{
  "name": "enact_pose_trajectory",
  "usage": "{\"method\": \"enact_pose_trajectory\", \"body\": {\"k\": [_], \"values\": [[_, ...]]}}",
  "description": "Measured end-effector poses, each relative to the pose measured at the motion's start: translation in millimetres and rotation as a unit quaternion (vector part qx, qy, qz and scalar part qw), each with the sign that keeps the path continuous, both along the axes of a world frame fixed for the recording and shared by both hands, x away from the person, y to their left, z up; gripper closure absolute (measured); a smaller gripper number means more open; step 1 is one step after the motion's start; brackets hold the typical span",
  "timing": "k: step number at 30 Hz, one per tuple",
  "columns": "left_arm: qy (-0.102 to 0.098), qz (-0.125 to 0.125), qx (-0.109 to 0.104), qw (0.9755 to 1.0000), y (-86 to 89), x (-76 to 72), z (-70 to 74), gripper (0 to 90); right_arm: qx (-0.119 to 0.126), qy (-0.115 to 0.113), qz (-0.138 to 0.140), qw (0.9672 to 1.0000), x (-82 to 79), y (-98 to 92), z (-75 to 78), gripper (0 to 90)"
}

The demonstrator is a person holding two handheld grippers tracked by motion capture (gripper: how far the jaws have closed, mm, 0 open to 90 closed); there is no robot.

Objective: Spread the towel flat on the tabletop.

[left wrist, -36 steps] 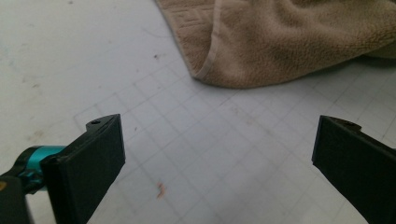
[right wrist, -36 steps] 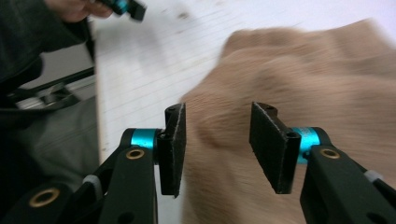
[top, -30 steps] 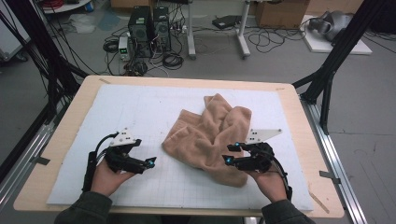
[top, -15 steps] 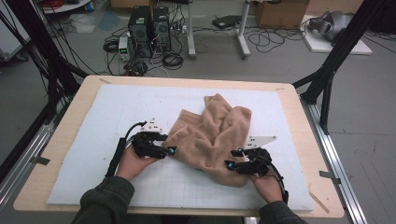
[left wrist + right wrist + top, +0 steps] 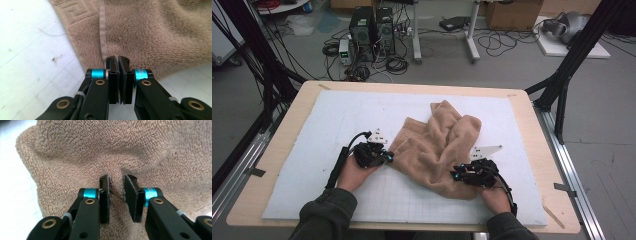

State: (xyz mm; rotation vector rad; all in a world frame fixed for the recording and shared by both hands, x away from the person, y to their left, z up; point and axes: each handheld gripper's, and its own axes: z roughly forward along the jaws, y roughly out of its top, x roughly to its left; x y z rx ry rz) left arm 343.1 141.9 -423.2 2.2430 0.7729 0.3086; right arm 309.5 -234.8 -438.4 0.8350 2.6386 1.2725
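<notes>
A tan terry towel (image 5: 437,145) lies crumpled on the white gridded mat (image 5: 337,115). My left gripper (image 5: 388,156) is at its left edge. In the left gripper view its jaws have just closed tight, tips (image 5: 118,58) pinching the towel (image 5: 150,32) next to the hem stripe. My right gripper (image 5: 455,175) is at the towel's near right part. Its jaws have just been closing too, and a raised ridge of the towel (image 5: 112,145) is bunched between the pads (image 5: 103,192).
The mat covers a wooden table (image 5: 532,115) with bare mat to the left and front of the towel. Black frame posts (image 5: 572,65) stand at the table's right and left. Computers and cables (image 5: 372,30) are on the floor beyond.
The left hand slid right across the mat to the towel's left edge and its jaws shut. The right hand sank onto the towel and its jaws narrowed on a fold.
</notes>
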Motion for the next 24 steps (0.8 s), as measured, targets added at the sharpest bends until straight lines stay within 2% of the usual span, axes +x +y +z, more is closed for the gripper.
{"method": "enact_pose_trajectory", "body": {"k": [1, 3, 4, 7, 9, 12, 13, 14, 15, 20, 22, 24], "values": [[0.0, 0.0, 0.0, 1.0, 0.0, 0.0, 0.0, 87.1, -0.001, -0.005, -0.001, 1.0, -1.0, 0.4, 1.6, 76.4], [-0.019, 0.01, -0.008, 0.9997, 15.4, -15.9, 8.1, 87.2, 0.001, -0.014, 0.001, 0.9999, -3.6, 1.8, 5.4, 76.7], [-0.019, 0.01, -0.008, 0.9997, 15.4, -15.9, 8.1, 87.2, 0.002, -0.017, 0.002, 0.9999, -5.4, 3.5, 7.6, 76.9], [-0.035, 0.023, -0.021, 0.9989, 37.1, -43.3, 14.8, 87.3, -0.001, -0.028, 0.015, 0.9995, -10.4, 11.0, 13.8, 77.3], [-0.035, 0.033, -0.038, 0.9981, 47.0, -58.7, 15.4, 87.2, 0.0, -0.034, 0.025, 0.9991, -13.0, 16.2, 16.8, 77.9], [-0.036, 0.042, -0.044, 0.9975, 58.5, -81.1, 12.7, 87.2, 0.004, -0.032, 0.037, 0.9988, -18.3, 23.9, 19.0, 78.8], [-0.036, 0.042, -0.044, 0.9975, 58.5, -81.1, 12.7, 87.2, 0.004, -0.032, 0.037, 0.9988, -18.3, 23.9, 19.0, 78.8], [-0.036, 0.047, -0.049, 0.9971, 65.7, -94.9, 9.5, 87.2, 0.002, -0.03, 0.046, 0.9985, -23.1, 29.2, 19.3, 79.0], [-0.036, 0.047, -0.049, 0.9971, 65.7, -94.9, 9.5, 87.3, 0.002, -0.03, 0.046, 0.9985, -23.1, 29.2, 19.3, 79.0], [-0.034, 0.044, -0.049, 0.9973, 73.1, -120.7, 2.1, 87.3, -0.004, -0.02, 0.061, 0.9979, -38.1, 34.7, 13.3, 79.7], [-0.032, 0.035, -0.051, 0.9976, 72.5, -123.2, 2.4, 87.1, -0.004, -0.016, 0.063, 0.9979, -40.2, 34.2, 12.0, 79.6], [-0.034, 0.025, -0.057, 0.9975, 72.3, -121.6, 5.1, 80.2, 0.006, -0.007, 0.065, 0.9978, -43.4, 30.9, 13.1, 76.0]]}}
